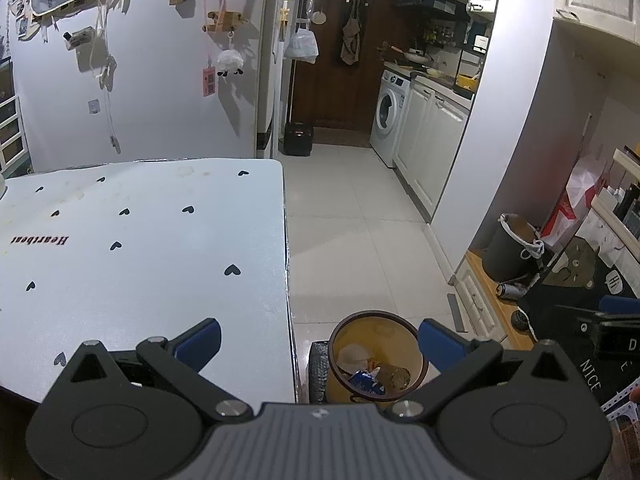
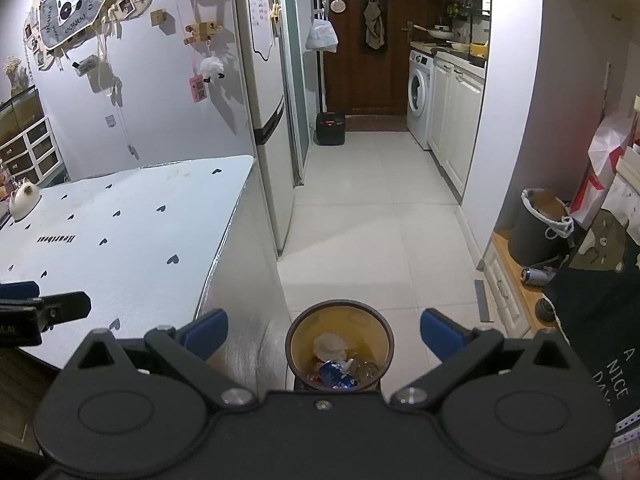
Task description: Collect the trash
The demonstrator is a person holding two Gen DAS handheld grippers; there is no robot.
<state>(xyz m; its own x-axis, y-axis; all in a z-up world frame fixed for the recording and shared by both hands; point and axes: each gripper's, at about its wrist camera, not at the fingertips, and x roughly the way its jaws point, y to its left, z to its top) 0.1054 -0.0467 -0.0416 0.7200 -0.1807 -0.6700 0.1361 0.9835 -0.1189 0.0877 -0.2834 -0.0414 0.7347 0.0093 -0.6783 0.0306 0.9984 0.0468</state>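
Below, on the tiled floor [image 2: 360,220], a round yellow bin [image 2: 340,320] with a dark rim, standing just beside the corner of the worktop [image 2: 132,232]. Inside the bin, trash [image 2: 334,372]: a crumpled blue wrapper, a pale wad of paper, a brownish lump. Same bin [image 1: 378,332] in the left wrist view, trash [image 1: 372,376] heaped at its bottom.

Left gripper [image 1: 318,342] empty, blue fingers [image 1: 200,340] spread wide apart, one over the worktop [image 1: 140,240] edge, the other over the bin's far side. Right gripper [image 2: 324,336] likewise empty, fingers [image 2: 440,334] wide apart, bin framed between them.

Worktop covered in a pale cloth printed with small black hearts and the word "Heartbeat". At its far left end, a small white figurine [image 2: 24,200].

Beyond, a white fridge [image 2: 264,80] next to the worktop, then a narrow kitchen with a washer [image 2: 420,96] under a counter and a dark wooden door [image 2: 360,40] at the end, an apron hung on it. On the right, a grey pail [image 2: 536,228] on a low wooden step, with a can [image 2: 536,276] lying on its side near it.
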